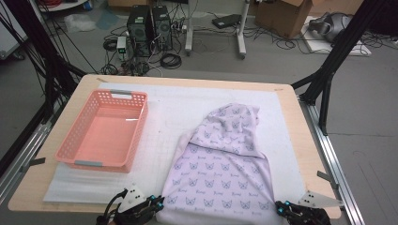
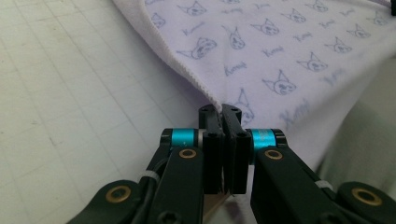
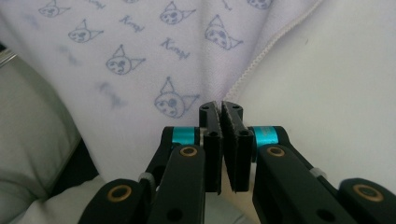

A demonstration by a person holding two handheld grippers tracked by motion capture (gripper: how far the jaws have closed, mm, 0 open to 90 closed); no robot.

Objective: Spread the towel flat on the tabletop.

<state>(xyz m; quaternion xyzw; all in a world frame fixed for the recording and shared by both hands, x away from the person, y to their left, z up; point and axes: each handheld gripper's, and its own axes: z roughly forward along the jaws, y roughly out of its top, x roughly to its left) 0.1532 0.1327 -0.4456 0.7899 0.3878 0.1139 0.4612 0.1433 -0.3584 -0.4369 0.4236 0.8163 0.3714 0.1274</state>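
From where I stand the table (image 1: 300,140) carries a white gridded mat (image 1: 164,112), and on it lies a pale lilac garment (image 1: 220,168) printed with small cat-like faces, spread flat on the right half of the mat with its narrower, rumpled end pointing away from the person and its wide hem reaching the near edge of the table. The left gripper (image 1: 157,202) sits at the near left corner of that hem, and in the left gripper view its two black jaws are pressed together on the stitched edge of the cloth (image 2: 280,56), pinching the corner just where the fabric meets the mat (image 2: 70,93). The right gripper (image 1: 281,208) does the same at the near right corner (its grey three-cornered plate pokes out just beside it); in the right gripper view the jaws are clamped tight on the cloth (image 3: 140,60) right beside its ribbed white edge, with hardly a gap between the pads. The two grippers are well apart, one at each end of the hem. To the left of the garment, and clear of it, a pink plastic basket (image 1: 70,145) with perforated walls stands on the mat, nothing inside it that I can make out
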